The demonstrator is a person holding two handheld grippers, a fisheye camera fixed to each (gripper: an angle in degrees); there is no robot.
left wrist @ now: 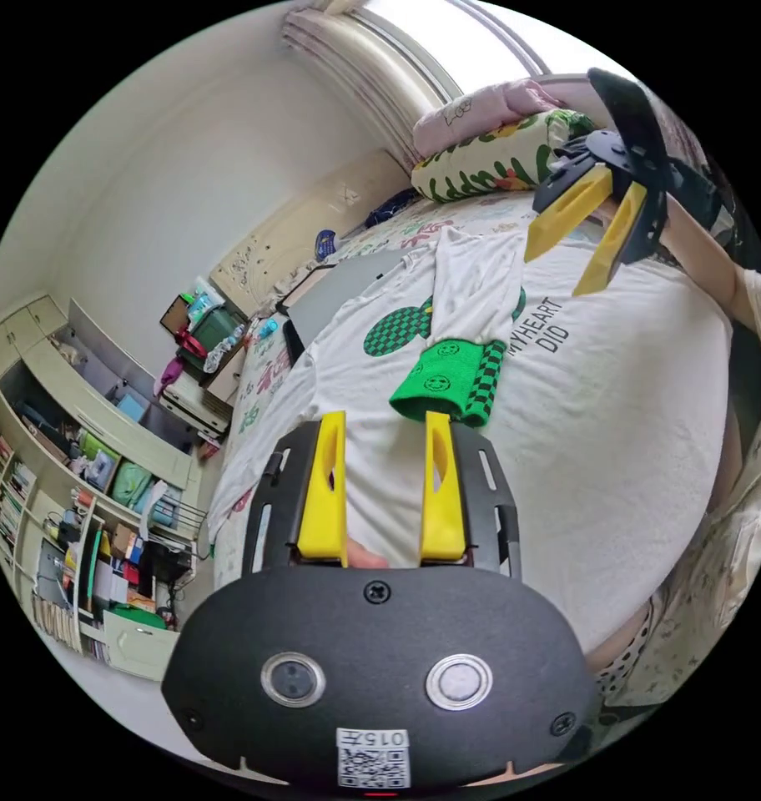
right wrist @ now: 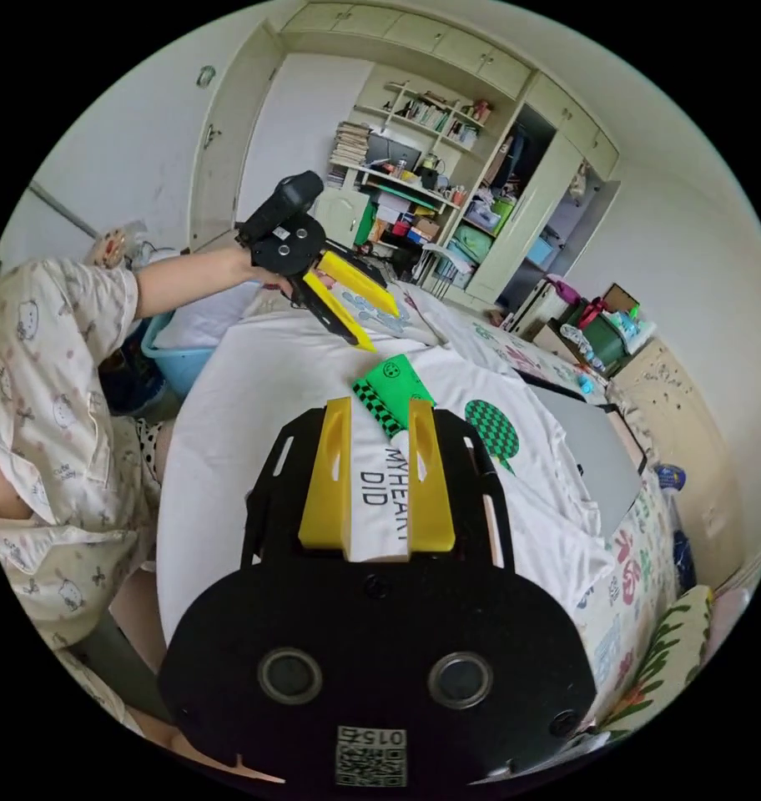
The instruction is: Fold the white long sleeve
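Shirt [left wrist: 631,400], white long sleeve, lies flat on the bed [right wrist: 639,534] with one green-cuffed sleeve [left wrist: 468,321] folded across its chest print; left gripper [left wrist: 385,430] and right gripper [right wrist: 379,417] both hover above, jaws parted, empty.

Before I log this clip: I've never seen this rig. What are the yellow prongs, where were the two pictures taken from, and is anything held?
No robot here: a person holds a pair of yellow tongs in each hand, each carrying its own fisheye camera. The left gripper view looks past the left tongs, with the right tongs opposite. The right gripper view looks past the right tongs toward the left tongs. A white long sleeve shirt lies spread on the bed, one sleeve folded across so its green cuff rests on the chest. Both tongs are open, holding nothing.
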